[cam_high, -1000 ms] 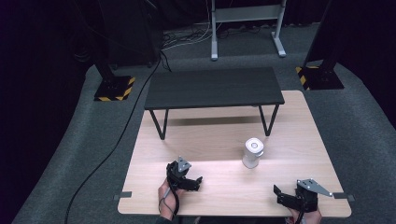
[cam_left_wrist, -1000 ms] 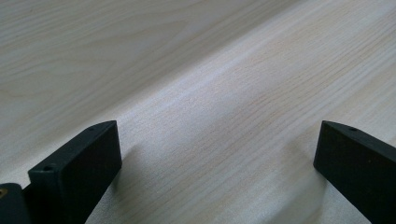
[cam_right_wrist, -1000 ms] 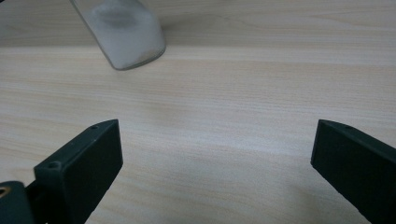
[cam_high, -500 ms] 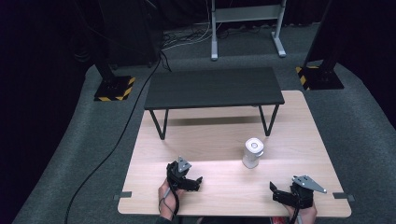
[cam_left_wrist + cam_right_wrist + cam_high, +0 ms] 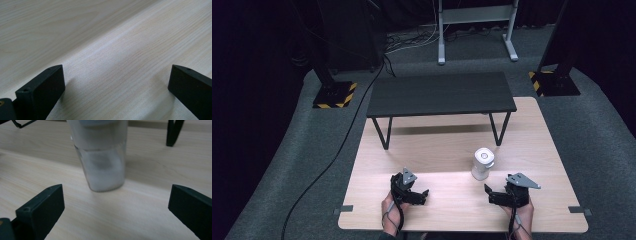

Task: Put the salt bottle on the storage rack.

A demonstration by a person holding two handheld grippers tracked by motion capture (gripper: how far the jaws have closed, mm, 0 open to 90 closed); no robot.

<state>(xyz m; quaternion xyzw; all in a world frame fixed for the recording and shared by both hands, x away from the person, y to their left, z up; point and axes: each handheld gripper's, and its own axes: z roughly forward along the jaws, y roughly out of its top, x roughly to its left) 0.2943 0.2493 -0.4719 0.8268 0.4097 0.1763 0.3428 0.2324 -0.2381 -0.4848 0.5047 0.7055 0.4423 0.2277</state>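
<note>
Holding both tools low over the near part of the wooden table [image 5: 542,130], I see the right gripper [image 5: 493,196] sitting near the front edge, its jaws spread wide with nothing between them. Ahead of it stands the white jar [image 5: 482,164], upright on the bare wood, close to the jaw tips but apart from them; in the right gripper view the jar [image 5: 103,162] rises between and beyond the two black jaws, with clear wood on either side of its base. My left gripper [image 5: 419,195] rests well to the left of the jar, jaws likewise parted, and the left gripper view shows plain table grain [image 5: 117,50] between them. A wide strip of open tabletop lies between the two grippers. Behind the jar, the small black bench [image 5: 439,93] spans the far half of the table, its right leg [image 5: 500,129] planted just beyond the jar. To the jar's right, the wood runs free out to the table's side edge.
</note>
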